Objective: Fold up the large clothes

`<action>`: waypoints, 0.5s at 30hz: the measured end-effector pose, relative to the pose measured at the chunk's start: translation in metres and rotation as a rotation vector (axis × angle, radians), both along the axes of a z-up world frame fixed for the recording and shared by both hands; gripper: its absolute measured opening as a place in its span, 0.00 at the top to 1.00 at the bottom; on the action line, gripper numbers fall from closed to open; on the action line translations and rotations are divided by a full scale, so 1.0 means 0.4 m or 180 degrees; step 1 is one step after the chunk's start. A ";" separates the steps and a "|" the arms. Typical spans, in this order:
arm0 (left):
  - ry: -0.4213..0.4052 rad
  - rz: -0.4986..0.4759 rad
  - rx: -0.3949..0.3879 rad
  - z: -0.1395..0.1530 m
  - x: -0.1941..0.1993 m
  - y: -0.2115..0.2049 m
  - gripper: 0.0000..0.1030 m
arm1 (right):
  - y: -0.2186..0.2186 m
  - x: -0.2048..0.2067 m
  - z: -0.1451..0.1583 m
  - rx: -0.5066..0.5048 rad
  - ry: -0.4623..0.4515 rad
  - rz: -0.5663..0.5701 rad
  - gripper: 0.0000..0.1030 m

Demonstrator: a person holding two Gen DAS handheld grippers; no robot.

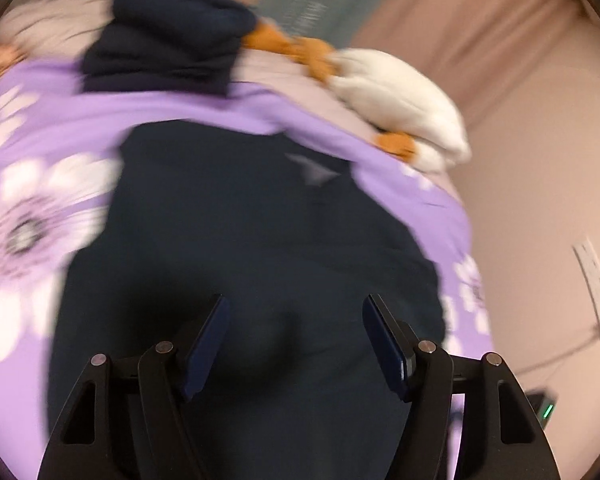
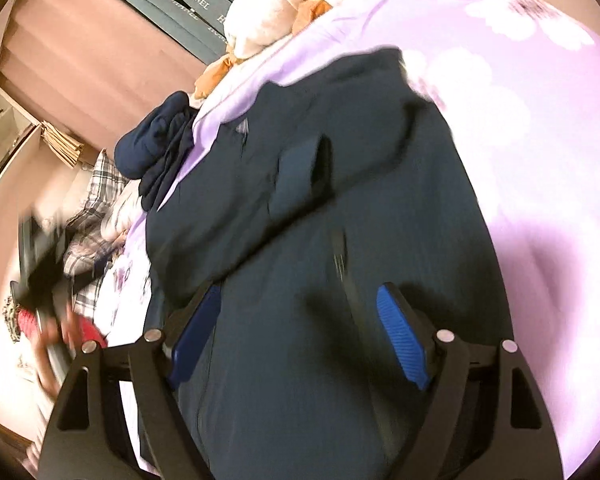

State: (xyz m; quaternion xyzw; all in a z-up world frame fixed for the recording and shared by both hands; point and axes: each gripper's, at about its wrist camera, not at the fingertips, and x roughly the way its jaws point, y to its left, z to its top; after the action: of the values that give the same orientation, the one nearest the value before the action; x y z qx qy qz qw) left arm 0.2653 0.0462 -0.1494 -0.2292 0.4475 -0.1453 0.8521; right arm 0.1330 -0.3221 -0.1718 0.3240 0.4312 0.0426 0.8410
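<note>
Left gripper (image 1: 296,344) stands with its jaws apart over the dark navy garment (image 1: 244,248); no cloth sits between the pads, which hang clear of the fabric as far as the blur lets me judge. Right gripper (image 2: 300,336) is likewise spread wide above the same garment (image 2: 340,240), nothing pinched between its blue ribbed pads (image 2: 402,340).

That garment lies spread on a lilac bedspread with white flowers (image 1: 40,200). In the left wrist view it fills the middle from 6 o'clock up toward 12, its top edge crossing just above centre and its right edge running down toward 4 o'clock, close to the bed's own edge. Lilac cover lies bare to 9 o'clock. Past the bed edge, from 2 to 4 o'clock, lies open pinkish floor or wall (image 1: 540,160).

A bundled dark navy item (image 1: 168,32) sits at 11 o'clock beyond the garment's top edge, apart from it. A white plush toy with orange parts (image 1: 396,100) lies at 1 o'clock along the far bed edge.

In the right wrist view a folded flap (image 2: 300,176) of the garment overlaps its body near centre, and a zip line (image 2: 340,256) runs down between the fingers. Bare bedspread (image 2: 540,160) stretches from 1 to 4 o'clock. A plaid cloth (image 2: 96,200) crowds 9 o'clock, where a blurred hand (image 2: 56,344) shows beside something red
</note>
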 end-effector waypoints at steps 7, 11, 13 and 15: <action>0.0314 0.0530 -0.0651 -0.156 -0.019 0.217 0.34 | -0.011 0.235 0.000 -0.0421 0.0093 -0.0017 0.21; 0.0337 0.0590 -0.0849 -0.197 0.008 0.222 0.34 | -0.001 0.308 -0.019 -0.0693 0.0149 0.0051 0.22; 0.0299 0.0659 -0.0962 -0.214 0.028 0.220 0.34 | 0.007 0.329 -0.040 -0.0731 0.0263 0.0158 0.23; 0.0255 0.0766 -0.1034 -0.224 0.045 0.223 0.34 | 0.013 0.341 -0.063 -0.0761 0.0364 0.0210 0.22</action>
State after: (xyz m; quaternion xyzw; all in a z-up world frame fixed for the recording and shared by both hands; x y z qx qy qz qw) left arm 0.2833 0.1354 -0.2389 -0.4211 0.4211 -0.1035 0.7967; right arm 0.2692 -0.3169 -0.1970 0.2090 0.4909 0.0000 0.8458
